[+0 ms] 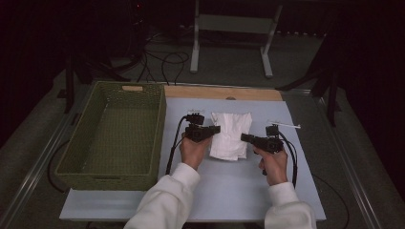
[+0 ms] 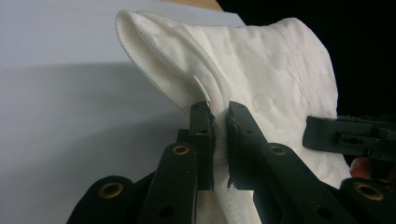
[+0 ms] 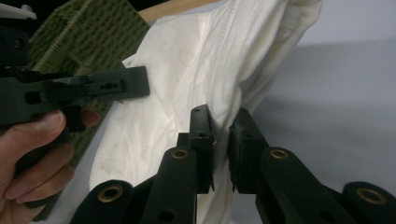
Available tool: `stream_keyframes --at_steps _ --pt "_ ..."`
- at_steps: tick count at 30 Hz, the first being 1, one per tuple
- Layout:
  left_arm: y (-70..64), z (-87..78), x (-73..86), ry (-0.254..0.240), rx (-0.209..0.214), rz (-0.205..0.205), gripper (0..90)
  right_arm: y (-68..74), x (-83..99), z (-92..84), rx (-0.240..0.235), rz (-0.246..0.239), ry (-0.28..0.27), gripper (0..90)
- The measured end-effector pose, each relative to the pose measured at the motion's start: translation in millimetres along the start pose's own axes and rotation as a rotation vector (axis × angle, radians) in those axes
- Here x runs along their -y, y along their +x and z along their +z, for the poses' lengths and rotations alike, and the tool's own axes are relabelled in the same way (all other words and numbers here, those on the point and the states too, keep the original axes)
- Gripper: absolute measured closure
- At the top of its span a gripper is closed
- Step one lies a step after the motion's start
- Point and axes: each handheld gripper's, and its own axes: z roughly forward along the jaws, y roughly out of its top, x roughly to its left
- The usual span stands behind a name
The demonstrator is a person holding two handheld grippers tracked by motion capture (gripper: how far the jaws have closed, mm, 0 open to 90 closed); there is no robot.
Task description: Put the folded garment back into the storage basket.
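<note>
White cloth [image 1: 230, 135] lying crumpled on the pale blue worktop [image 1: 239, 191], right of the green woven basket [image 1: 114, 136]. Left gripper [image 1: 216, 129]: jaws clamped on the cloth's left edge (a folded, stitched hem rises between them in the left gripper view). Right gripper [image 1: 244, 138]: jaws closed on the cloth's right edge. Both hands wear white sleeves [image 1: 165, 205].

On the table [image 1: 239, 191], the basket [image 1: 114, 136] sits at nine o'clock of the cloth [image 1: 230, 135]. The left gripper [image 1: 216, 129] meets the cloth's nine o'clock edge, the right gripper [image 1: 244, 137] its three o'clock edge.
</note>
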Motion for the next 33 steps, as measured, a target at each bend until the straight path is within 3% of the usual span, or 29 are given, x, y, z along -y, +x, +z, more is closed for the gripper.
stream_keyframes --at_steps 16,33 --pt "-6.2 -28.6 -12.0 -0.031 0.061 -0.013 82.6 16.2 -11.0 -12.6 -0.083 -0.005 -0.024 81.6" --pt "-9.4 -57.8 -24.5 -0.07 0.084 -0.017 82.5 38.4 -24.7 -18.8 -0.135 -0.029 -0.043 81.6"
